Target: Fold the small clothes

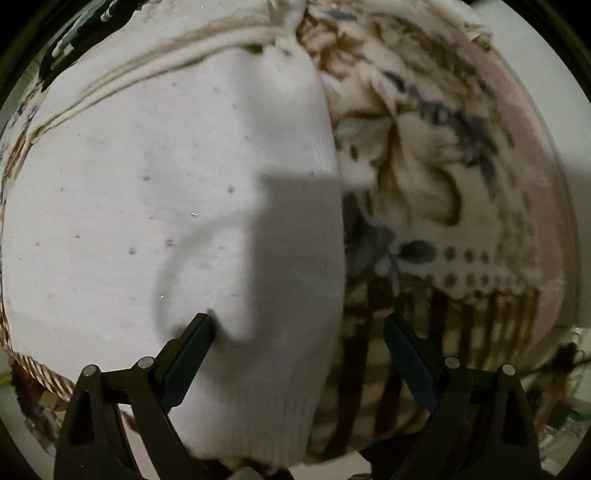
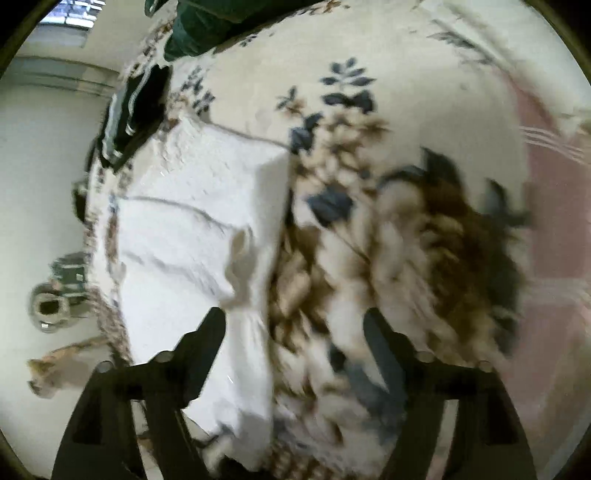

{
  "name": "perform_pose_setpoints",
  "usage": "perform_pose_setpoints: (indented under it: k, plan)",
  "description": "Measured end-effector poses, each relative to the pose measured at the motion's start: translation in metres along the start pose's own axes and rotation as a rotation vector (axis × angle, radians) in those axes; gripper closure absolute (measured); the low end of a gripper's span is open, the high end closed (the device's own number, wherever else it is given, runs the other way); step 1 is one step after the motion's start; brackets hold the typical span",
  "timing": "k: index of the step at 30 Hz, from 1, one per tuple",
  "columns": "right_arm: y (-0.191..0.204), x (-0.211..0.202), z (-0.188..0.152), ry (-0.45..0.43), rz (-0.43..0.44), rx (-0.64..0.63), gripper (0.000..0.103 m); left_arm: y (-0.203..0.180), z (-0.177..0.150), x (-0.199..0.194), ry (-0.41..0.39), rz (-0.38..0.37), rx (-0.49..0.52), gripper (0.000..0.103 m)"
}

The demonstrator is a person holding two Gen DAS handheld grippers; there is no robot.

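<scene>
A white knit garment [image 1: 177, 206] lies spread on a floral blanket [image 1: 443, 155]; its ribbed hem is at the bottom of the left wrist view. My left gripper [image 1: 297, 332] is open, its left finger [image 1: 192, 343] pressing on the white cloth and its right finger [image 1: 406, 354] over the blanket. In the right wrist view the same white garment [image 2: 192, 229] lies folded with creases. My right gripper [image 2: 295, 332] is open and straddles the garment's right edge, left finger [image 2: 203, 343] over the cloth, right finger [image 2: 384, 347] over the blanket [image 2: 424, 240].
Dark clothes with white stripes [image 2: 136, 107] lie at the blanket's far left edge, a dark green one [image 2: 207, 26] beyond. A metal pot [image 2: 50, 308] stands on the pale floor at the left. A pink band [image 2: 550, 206] borders the blanket on the right.
</scene>
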State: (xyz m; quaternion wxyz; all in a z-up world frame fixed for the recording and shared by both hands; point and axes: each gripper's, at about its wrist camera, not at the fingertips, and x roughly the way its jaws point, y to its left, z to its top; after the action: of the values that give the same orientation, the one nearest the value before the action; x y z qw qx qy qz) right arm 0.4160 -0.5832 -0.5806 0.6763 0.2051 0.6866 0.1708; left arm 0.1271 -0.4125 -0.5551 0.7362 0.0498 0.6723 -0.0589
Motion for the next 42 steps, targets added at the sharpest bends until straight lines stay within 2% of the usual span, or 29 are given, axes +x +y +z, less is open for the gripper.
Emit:
perform_pose_setpoints:
  k: [3,4,5,6,7,8,9,11,12,16,21,22,27,29,32,35,38,42]
  plan:
    - [-0.003,0.029,0.032,-0.006,0.074,0.01,0.021,-0.007,0.007,0.006,-0.063,0.076,-0.016,0.009]
    - [-0.005,0.044,0.047,0.005,0.1,0.025,0.021,-0.008,0.008,0.005,-0.091,0.078,-0.018,0.011]
    - [-0.005,0.053,0.054,0.008,0.111,0.037,0.021,-0.009,0.009,0.005,-0.105,0.077,-0.019,0.027]
    - [-0.006,0.065,0.063,0.017,0.12,0.052,0.021,-0.008,0.011,0.005,-0.114,0.094,-0.024,0.055]
    - [-0.006,0.078,0.072,0.041,0.142,0.063,0.021,-0.006,0.012,0.003,-0.128,0.112,-0.033,0.071]
    - [-0.006,0.087,0.077,0.058,0.144,0.073,0.021,-0.002,0.013,0.0,-0.141,0.127,-0.047,0.092]
    - [-0.005,0.097,0.081,0.078,0.125,0.089,0.022,0.006,0.014,-0.004,-0.152,0.119,-0.062,0.094]
    - [-0.002,0.111,0.084,0.092,0.119,0.099,0.065,0.021,0.014,-0.018,-0.199,0.086,-0.109,0.095]
    - [0.002,0.113,0.084,0.096,0.11,0.098,0.092,0.026,0.014,-0.025,-0.216,0.079,-0.119,0.096]
    - [0.029,0.095,0.084,0.05,0.096,0.059,0.094,0.053,0.011,-0.055,-0.261,0.03,-0.17,0.096]
    - [0.089,0.058,0.091,0.017,0.073,-0.011,0.094,0.117,0.005,-0.114,-0.338,-0.036,-0.304,0.096]
    - [0.111,0.054,0.095,0.011,0.065,-0.034,0.094,0.124,0.001,-0.116,-0.344,-0.053,-0.331,0.096]
    - [0.22,0.059,0.114,0.004,0.013,-0.144,0.095,0.226,-0.014,-0.132,-0.358,-0.206,-0.577,0.096]
    - [0.268,0.077,0.123,0.0,-0.014,-0.188,0.095,0.278,-0.023,-0.12,-0.346,-0.291,-0.683,0.096]
    - [0.34,0.121,0.134,0.003,-0.065,-0.243,0.095,0.336,-0.039,-0.103,-0.335,-0.328,-0.752,0.096]
    - [0.409,0.184,0.142,0.029,-0.126,-0.292,0.095,0.39,-0.047,-0.079,-0.315,-0.349,-0.787,0.096]
    - [0.459,0.243,0.147,0.055,-0.194,-0.322,0.095,0.426,-0.053,-0.058,-0.282,-0.367,-0.807,0.096]
    - [0.498,0.307,0.148,0.086,-0.26,-0.333,0.095,0.461,-0.063,-0.03,-0.228,-0.41,-0.838,0.095]
